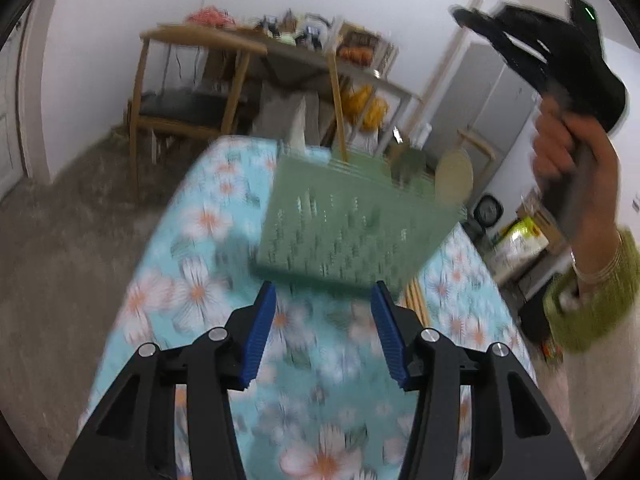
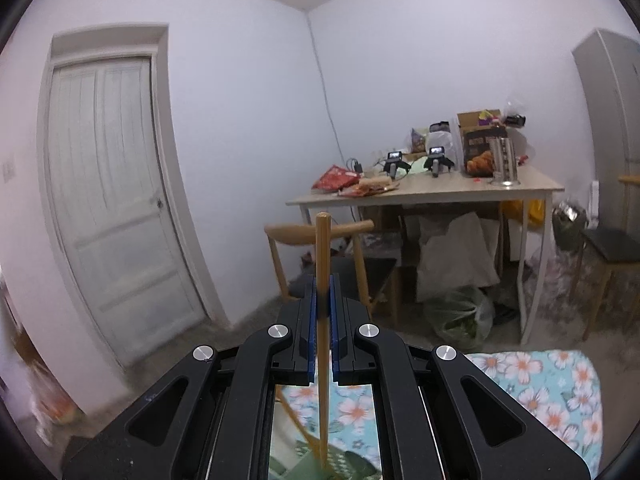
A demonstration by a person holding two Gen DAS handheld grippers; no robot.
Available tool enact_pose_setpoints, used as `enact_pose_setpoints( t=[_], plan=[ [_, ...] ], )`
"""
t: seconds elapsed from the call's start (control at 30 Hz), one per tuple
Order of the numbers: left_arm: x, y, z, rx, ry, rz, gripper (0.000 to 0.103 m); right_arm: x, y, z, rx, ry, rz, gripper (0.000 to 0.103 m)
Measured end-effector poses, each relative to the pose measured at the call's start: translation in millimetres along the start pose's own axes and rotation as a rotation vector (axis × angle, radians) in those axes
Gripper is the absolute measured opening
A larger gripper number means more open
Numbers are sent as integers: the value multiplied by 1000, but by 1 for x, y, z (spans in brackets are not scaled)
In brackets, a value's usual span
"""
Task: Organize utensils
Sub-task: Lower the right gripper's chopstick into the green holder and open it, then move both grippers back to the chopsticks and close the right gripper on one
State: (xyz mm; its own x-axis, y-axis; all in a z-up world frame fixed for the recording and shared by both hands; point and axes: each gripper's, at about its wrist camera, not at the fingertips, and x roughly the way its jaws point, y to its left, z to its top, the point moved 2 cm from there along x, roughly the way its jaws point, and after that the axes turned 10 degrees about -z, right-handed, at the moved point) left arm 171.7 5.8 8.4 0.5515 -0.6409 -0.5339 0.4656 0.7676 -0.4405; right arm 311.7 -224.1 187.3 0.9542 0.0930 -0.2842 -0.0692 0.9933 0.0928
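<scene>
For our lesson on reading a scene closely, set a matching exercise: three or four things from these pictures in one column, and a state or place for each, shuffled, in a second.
1. left gripper with blue pads
2. right gripper with blue pads
3. pale green perforated plastic basket
4. thin wooden chopstick

a. lying on the floral tablecloth
b. open, holding nothing
c. clamped between two pads
d. shut

Pairs: 1-b, 2-d, 3-a, 4-c

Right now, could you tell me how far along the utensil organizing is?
Partly done: a wooden spatula and a green utensil already stand in the green basket. In hand: the right tool grips a wooden chopstick. Left: chopsticks beside the basket on the tablecloth; the left tool is open.
</scene>
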Motion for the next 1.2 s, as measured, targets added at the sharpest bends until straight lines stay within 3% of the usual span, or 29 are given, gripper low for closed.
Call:
enact_pose_setpoints(
  t=[0.2, 0.27, 0.3, 0.33, 0.4, 0.73, 0.9, 1.1, 1.2],
  plan=[
    [11, -7, -26, 7, 60, -24, 48, 26, 13, -37, -102, 115, -20, 5],
    [13, -10, -28, 12, 67, -37, 48, 25, 12, -45, -111, 142, -20, 11],
    [14, -11, -27, 14, 67, -39, 48, 24, 12, -45, -110, 146, -21, 20],
    [15, -13, -27, 21, 68, -42, 48, 20, 9, -46, -101, 146, -21, 31],
    [17, -18, -26, 31, 70, -49, 48, 13, 5, -42, -84, 138, -18, 40],
    [25, -24, -33, 29, 100, -70, 48, -63, -44, -44, 84, 120, 0, 48],
    [31, -28, -38, 30, 133, -85, 48, -96, -82, -80, 265, 239, 32, 48],
    [51, -32, -54, 19, 222, -86, 48, -102, -98, -176, 498, 530, 91, 50],
    [59, -34, -62, 31, 262, -70, 48, -101, -95, -228, 620, 645, 105, 45]
  ],
)
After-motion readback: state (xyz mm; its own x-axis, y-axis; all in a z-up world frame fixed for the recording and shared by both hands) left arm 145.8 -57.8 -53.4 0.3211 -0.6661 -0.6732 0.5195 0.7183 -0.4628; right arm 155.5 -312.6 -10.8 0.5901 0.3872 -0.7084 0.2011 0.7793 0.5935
